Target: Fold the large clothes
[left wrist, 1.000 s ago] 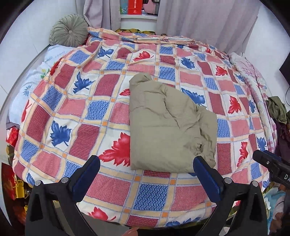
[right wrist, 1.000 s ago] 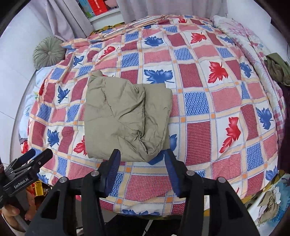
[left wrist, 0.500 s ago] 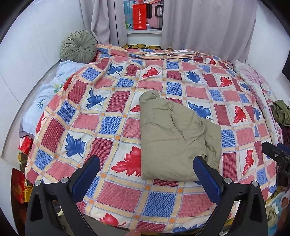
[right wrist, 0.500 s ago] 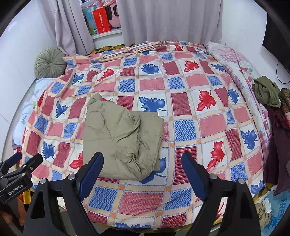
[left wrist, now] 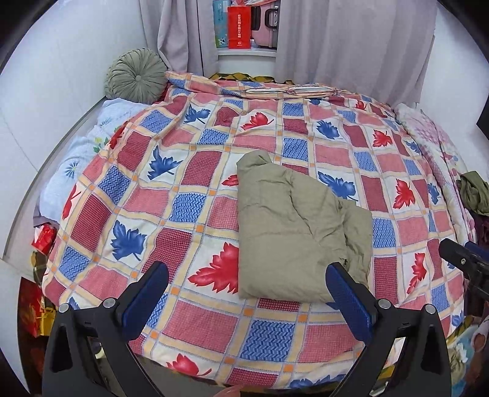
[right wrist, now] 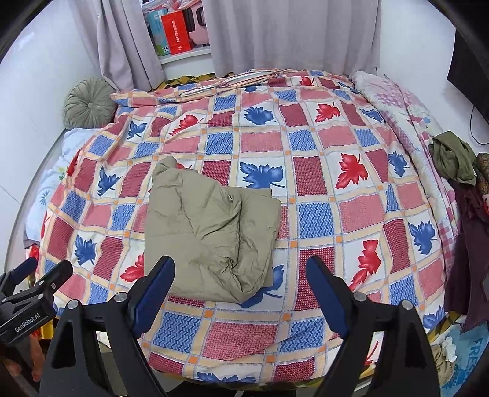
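Observation:
A khaki padded garment (left wrist: 293, 232) lies folded into a thick rectangle on the bed's patchwork quilt (left wrist: 189, 213); it also shows in the right wrist view (right wrist: 211, 232). My left gripper (left wrist: 246, 296) is open and empty, held back over the bed's near edge, short of the garment. My right gripper (right wrist: 240, 293) is open and empty, also drawn back at the near edge. Each gripper appears at the edge of the other's view: the right one (left wrist: 464, 262), the left one (right wrist: 27, 302).
A round green cushion (left wrist: 136, 76) sits at the bed's far left. Grey curtains (left wrist: 351, 45) and a shelf with a red box (left wrist: 239, 27) stand behind. A pink quilt (right wrist: 406, 110) and loose dark clothes (right wrist: 452, 155) lie along the right side.
Both grippers have pulled back and risen from the garment. The right gripper's jaws have opened wide; the left stays open. The garment lies still.

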`<state>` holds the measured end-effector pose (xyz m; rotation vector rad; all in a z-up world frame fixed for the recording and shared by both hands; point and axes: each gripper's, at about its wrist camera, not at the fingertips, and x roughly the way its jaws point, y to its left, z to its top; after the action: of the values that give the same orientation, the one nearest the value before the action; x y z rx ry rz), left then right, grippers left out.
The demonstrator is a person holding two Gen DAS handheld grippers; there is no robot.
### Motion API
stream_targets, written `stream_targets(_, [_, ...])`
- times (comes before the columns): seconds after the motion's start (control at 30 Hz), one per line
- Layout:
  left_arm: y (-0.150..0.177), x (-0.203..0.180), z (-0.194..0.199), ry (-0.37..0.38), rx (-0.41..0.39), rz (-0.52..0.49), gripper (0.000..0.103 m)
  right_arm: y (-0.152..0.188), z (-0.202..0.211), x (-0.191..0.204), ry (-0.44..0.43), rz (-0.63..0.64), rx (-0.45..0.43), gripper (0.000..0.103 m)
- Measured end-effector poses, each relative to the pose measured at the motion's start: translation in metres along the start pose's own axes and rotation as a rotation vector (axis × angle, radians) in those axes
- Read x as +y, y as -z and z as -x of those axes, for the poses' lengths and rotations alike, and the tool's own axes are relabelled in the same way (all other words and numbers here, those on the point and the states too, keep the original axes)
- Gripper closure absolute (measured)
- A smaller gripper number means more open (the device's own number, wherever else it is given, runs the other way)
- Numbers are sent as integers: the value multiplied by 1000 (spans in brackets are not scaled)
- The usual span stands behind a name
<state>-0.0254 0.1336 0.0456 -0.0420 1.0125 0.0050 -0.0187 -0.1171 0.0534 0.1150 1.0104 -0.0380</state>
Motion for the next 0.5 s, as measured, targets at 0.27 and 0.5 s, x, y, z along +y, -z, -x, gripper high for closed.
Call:
stream_targets(0.27, [5,-3,2,0,1,-4,0,2,-1,-3,-4,4,7,14])
stream_targets(0.5, [5,-4,3,-3,2,-7,0,3,0,-3,-3,2,9,14])
